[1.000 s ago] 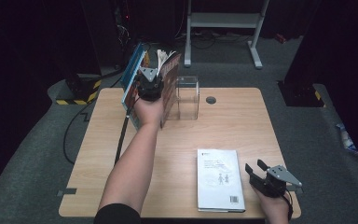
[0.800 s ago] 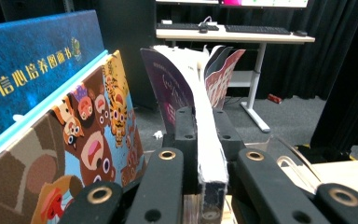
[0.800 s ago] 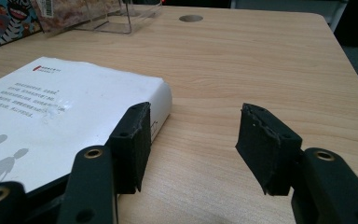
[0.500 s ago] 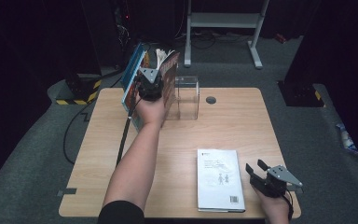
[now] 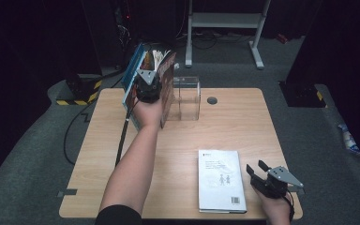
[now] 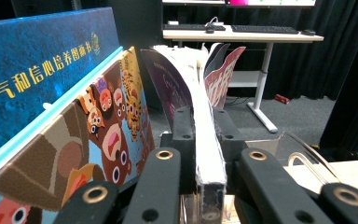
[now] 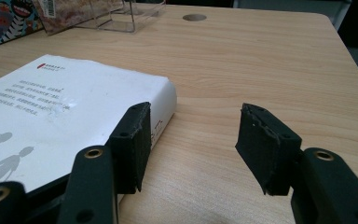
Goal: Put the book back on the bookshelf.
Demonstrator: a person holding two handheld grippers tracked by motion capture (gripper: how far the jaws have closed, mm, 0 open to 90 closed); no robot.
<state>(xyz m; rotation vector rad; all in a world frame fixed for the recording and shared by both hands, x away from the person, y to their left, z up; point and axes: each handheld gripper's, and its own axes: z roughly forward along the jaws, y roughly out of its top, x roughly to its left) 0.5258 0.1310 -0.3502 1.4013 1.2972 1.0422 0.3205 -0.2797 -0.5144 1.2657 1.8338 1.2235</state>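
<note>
Evidently the left gripper (image 6: 200, 154) is clamped on the thin purple-covered picture book (image 6: 193, 102) to hold it upright beside the clear acrylic stand (image 5: 187, 96), while the right gripper (image 7: 193, 140), jaws apart, waits beside the flat white paperback (image 5: 220, 178).

Yellow Chinese title "勇气和信心培养图画书" on the blue picture book (image 6: 37, 70)

Held book's lower edge (image 6: 210, 186) hidden between the left tongs (image 6: 204, 154), blue book (image 6: 37, 70) cut off by the frame's left edge, white book's (image 7: 51, 116) near corner covered by the right tongs (image 7: 193, 140).
</note>
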